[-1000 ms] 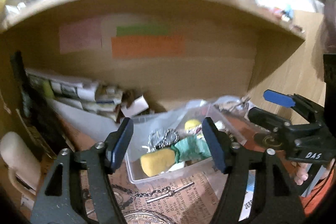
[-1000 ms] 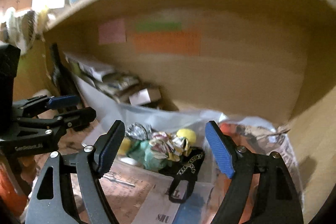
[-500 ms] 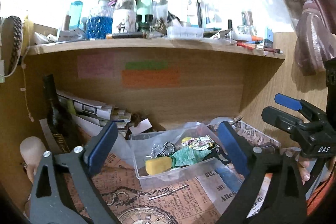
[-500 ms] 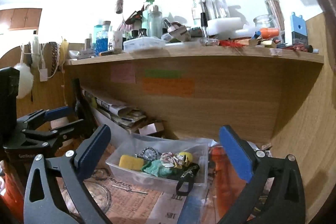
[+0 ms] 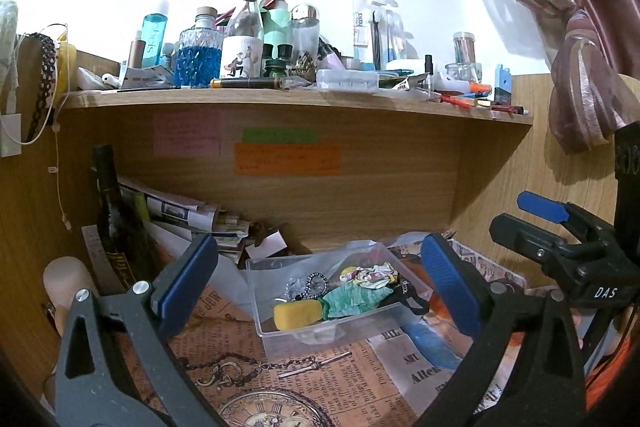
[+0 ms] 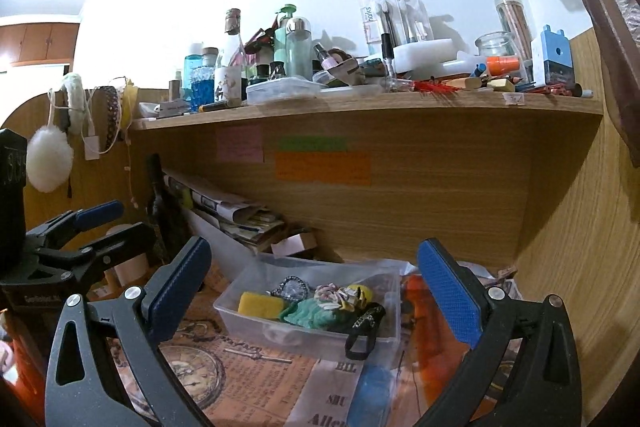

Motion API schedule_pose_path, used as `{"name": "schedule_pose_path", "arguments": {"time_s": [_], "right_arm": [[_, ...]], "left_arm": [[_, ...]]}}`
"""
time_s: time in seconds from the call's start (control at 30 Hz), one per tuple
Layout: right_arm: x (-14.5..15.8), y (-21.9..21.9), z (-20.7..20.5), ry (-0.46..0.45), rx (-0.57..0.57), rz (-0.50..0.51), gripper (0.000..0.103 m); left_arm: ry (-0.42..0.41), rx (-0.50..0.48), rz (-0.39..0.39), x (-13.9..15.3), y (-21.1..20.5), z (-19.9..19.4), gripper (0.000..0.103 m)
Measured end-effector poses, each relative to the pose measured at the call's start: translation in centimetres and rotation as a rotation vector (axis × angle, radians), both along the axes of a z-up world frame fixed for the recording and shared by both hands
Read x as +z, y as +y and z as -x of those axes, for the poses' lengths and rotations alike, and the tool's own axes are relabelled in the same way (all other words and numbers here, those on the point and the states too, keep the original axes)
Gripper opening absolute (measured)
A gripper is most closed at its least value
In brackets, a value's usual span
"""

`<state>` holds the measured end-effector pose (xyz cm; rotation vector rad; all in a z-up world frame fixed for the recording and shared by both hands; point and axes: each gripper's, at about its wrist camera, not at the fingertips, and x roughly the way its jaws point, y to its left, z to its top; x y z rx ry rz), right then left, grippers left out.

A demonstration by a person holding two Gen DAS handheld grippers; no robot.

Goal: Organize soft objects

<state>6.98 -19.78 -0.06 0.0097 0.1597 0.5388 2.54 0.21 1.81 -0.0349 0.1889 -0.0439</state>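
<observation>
Blue-padded left gripper (image 5: 320, 287) wide apart, empty | right gripper (image 6: 316, 291) same

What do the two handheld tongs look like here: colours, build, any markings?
Both the left tongs and right tongs have black frames with triangular cutouts, silver screws and textured blue pads. The right one's body is lettered "DAS" in white. No cables or sleeves are visible.

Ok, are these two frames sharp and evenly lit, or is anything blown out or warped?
Left wrist view: sharp; the wall above the shelf is overexposed at top left, and the fisheye bows the shelf edge. Right wrist view: also sharp; the same glare whitens the wall at left, bottles cast shadows on it, and the clear bin stays readable.
</observation>
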Motion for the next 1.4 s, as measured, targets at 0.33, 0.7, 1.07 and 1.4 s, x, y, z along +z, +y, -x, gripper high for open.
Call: {"name": "schedule_pose_path", "arguments": {"time_s": [0.33, 0.7, 1.07, 1.4], "right_arm": [[-0.02, 0.11, 0.21, -0.004, 0.001, -0.001, 0.103], [0.03, 0.32, 0.4, -0.012, 0.005, 0.001, 0.103], [-0.02, 0.42, 0.45, -0.01, 0.006, 0.003, 0.103], [-0.07, 0.6, 0.36, -0.003, 0.005, 0.003, 0.103]], "left_arm": [[-0.001, 0.002, -0.003, 0.03, -0.17, 0.02, 0.103], [-0.003, 0.008, -0.004, 0.04, -0.31, 0.05, 0.103], [-0.001, 0.001, -0.006, -0.14, -0.16, 0.04, 0.103], [0.003, 0.001, -0.005, -0.31, -0.04, -0.13, 0.103]]}}
